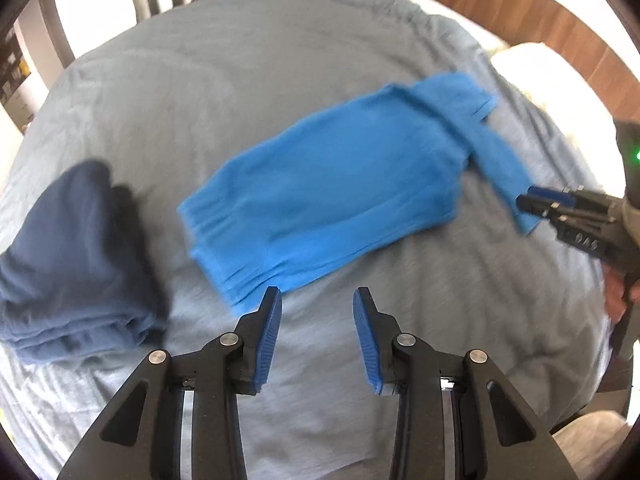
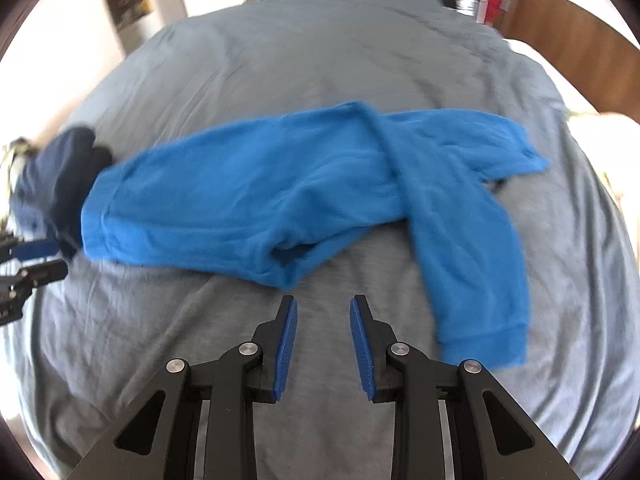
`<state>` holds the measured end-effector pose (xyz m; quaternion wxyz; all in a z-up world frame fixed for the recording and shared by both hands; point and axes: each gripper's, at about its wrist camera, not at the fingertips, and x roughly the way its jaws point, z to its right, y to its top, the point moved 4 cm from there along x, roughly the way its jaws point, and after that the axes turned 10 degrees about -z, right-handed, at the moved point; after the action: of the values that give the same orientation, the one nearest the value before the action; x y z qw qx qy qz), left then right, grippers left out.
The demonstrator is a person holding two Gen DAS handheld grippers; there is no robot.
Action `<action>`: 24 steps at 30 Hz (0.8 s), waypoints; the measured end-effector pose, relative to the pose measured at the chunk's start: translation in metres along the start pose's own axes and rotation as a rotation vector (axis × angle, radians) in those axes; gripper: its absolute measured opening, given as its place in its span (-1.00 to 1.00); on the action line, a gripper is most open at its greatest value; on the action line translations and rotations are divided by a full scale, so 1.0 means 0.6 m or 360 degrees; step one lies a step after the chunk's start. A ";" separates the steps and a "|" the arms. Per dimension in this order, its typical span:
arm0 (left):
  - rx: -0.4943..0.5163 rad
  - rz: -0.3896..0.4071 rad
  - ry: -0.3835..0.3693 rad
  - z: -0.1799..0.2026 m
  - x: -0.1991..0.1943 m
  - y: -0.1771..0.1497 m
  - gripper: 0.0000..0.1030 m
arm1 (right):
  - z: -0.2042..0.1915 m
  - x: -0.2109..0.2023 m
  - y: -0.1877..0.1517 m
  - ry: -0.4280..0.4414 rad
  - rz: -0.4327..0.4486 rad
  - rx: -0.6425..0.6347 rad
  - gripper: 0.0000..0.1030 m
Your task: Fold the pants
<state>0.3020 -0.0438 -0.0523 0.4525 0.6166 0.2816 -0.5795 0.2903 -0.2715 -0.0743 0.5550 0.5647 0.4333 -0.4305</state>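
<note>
Left wrist: both tools gape empty above blue pants on the bed.

Both views are pretty smeared, so the blue pants have soft edges and the cuff stitching can't be read. The folded navy garment is half behind the pants in the right wrist view. The right tongs run off the frame's right edge in the left wrist view; the left tongs get cut at the left edge in the other. Clutter beyond the bed is too blurry to name.
</note>
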 end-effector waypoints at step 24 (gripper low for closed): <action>0.0214 0.0024 -0.0394 0.392 0.133 0.132 -0.31 | 0.276 -0.020 -0.100 0.0041 0.0158 0.0448 -0.45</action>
<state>0.2765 -0.3001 -0.0922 0.4458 0.5714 0.1794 -0.6653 0.2287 -0.4369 -0.0802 0.4854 0.6630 0.3474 -0.4518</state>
